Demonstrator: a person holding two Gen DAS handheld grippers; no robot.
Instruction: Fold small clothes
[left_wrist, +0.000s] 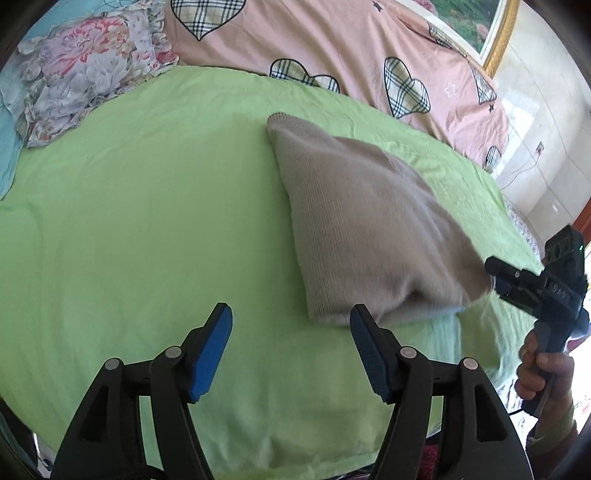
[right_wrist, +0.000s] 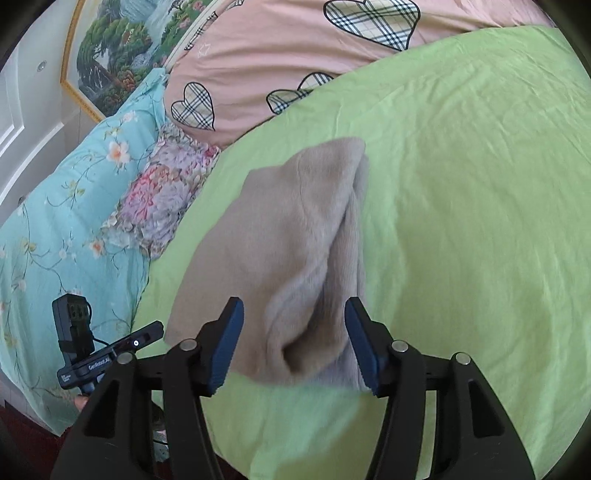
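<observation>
From the right wrist camera I see my right gripper (right_wrist: 293, 345) with its blue-padded fingers (right_wrist: 225, 347) spread apart, nothing pressed between them. Beyond the gap lies a beige knit garment (right_wrist: 291, 236), folded over on itself, resting on the lime-green sheet (right_wrist: 461, 221) of the bed; its near edge is blurred, and I cannot tell whether either pad touches it. At lower left I see my left gripper (right_wrist: 107, 350), a black handheld unit over a turquoise floral quilt (right_wrist: 66, 206). A floral pillow (right_wrist: 166, 192) sits between the quilt and the sheet. Behind is a pink duvet with plaid hearts (right_wrist: 280, 51), and a framed landscape painting (right_wrist: 118, 55) hangs on the wall.
</observation>
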